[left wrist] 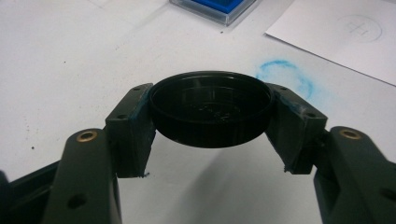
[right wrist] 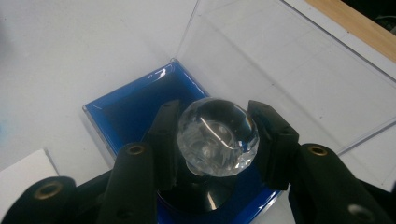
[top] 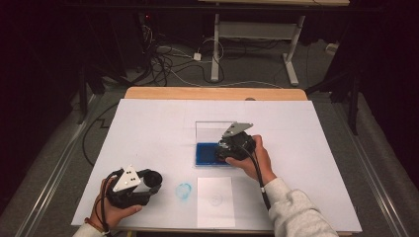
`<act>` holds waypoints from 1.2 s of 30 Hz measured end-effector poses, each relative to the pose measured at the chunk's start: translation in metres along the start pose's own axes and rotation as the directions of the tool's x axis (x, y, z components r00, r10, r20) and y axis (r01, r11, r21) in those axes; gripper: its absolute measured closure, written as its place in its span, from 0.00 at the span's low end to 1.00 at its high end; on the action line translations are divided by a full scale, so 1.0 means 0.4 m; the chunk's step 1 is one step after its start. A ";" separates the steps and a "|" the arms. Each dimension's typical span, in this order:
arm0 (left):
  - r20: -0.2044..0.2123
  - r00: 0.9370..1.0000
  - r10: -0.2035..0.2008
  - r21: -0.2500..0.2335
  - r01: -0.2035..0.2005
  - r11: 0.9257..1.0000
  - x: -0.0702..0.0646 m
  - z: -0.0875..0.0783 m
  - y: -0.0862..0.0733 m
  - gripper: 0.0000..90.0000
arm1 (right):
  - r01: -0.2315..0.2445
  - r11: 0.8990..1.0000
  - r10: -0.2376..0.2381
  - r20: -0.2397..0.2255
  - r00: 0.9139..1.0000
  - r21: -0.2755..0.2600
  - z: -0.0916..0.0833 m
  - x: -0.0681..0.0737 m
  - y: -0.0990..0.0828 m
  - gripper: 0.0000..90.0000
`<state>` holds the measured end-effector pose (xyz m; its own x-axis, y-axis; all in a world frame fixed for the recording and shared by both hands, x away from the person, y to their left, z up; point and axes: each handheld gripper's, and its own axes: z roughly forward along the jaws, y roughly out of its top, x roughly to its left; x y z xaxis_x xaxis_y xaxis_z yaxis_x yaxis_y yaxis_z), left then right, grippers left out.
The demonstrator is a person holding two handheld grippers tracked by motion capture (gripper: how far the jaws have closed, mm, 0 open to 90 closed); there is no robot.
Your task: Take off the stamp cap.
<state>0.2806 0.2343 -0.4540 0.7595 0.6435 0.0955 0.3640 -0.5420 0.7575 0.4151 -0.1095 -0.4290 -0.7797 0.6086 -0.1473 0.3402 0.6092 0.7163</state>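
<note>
Squarely clamped — stamp (right wrist: pixel 217 137) between pads (right wrist: pixel 273 140).

A black round lid (left wrist: pixel 211 108), a clear faceted stamp knob (right wrist: pixel 217 136), a deep blue ink pad (right wrist: pixel 128 105), a pale blue smudge ring (top: pixel 184 191) on the white table sheet (top: pixel 148 128).

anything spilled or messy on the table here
Yes: a smudged blue ring stain sits on the bare white table, left of the white sheet, not on it. It looks like ink stamped off target. The left gripper's pads carry blue smears too. The blue ink pad in its clear case looks tidy.
</note>
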 end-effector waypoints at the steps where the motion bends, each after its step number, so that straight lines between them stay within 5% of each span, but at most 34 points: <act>1: -0.001 1.000 -0.001 0.001 0.001 1.000 0.000 0.000 0.000 0.41 | 0.001 1.000 -0.001 -0.001 1.000 0.001 0.001 0.001 0.000 0.64; 19: 0.000 1.000 0.008 0.010 -0.008 1.000 -0.004 0.000 0.001 0.41 | 0.000 1.000 0.000 0.000 1.000 -0.008 0.003 0.003 -0.010 0.64; 25: 0.003 1.000 0.007 0.012 -0.007 1.000 -0.004 0.003 0.001 0.41 | 0.053 0.999 -0.054 0.040 0.998 0.012 0.001 0.027 -0.007 0.64; 32: 0.008 1.000 0.007 0.010 -0.007 1.000 -0.005 0.002 0.000 0.41 | -0.001 1.000 0.001 0.016 1.000 -0.014 0.005 0.009 -0.011 0.64; 36: 0.008 1.000 0.004 0.008 -0.004 1.000 -0.003 0.001 -0.001 0.41 | 0.031 1.000 -0.031 0.051 0.998 0.002 0.004 0.028 -0.008 0.64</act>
<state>0.2797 0.2334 -0.4547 0.7655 0.6366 0.0932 0.3650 -0.5490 0.7519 0.4061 -0.1039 -0.4342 -0.7621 0.6143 -0.2044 0.3169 0.6293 0.7096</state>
